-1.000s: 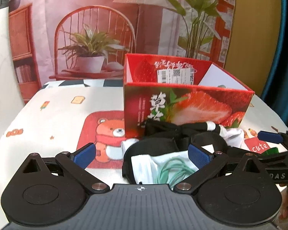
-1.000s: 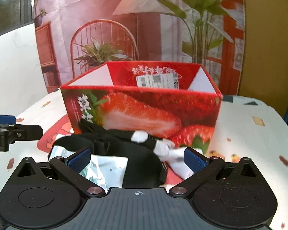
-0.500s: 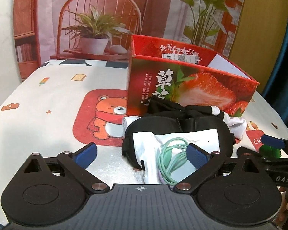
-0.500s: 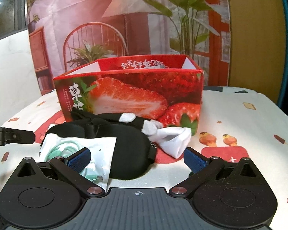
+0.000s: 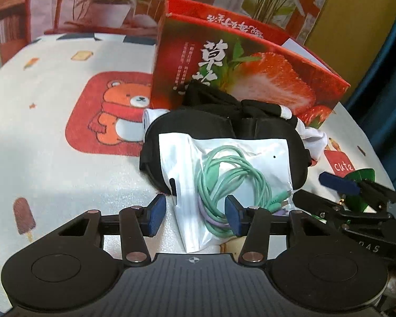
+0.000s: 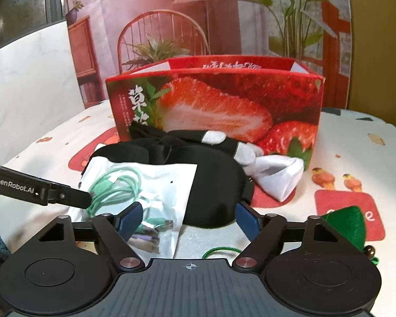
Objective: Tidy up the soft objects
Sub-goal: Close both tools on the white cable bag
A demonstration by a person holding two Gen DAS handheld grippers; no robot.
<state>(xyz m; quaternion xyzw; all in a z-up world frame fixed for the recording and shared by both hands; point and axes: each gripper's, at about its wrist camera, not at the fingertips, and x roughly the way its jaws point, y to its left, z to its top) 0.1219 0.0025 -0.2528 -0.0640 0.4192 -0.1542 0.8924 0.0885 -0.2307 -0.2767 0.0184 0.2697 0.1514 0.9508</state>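
The clear plastic bag (image 5: 224, 163) holding a coiled green cable (image 5: 232, 179) lies on top of a black eye mask (image 5: 198, 124), near the front of the red strawberry box (image 5: 250, 76) on the table (image 5: 52, 145). The left claw (image 5: 195, 214) tilts down over the bag's near edge; its jaws are closing, the bag between them, and the blue pads (image 5: 155, 214) do not yet press it. The right claw (image 6: 190, 219) points across the mask's near edge, jaws closing with mask and bag corner between, not yet gripped. Black and white socks (image 6: 274, 174) lie behind the mask against the box. A green pouch (image 6: 348, 224) sits to the right.
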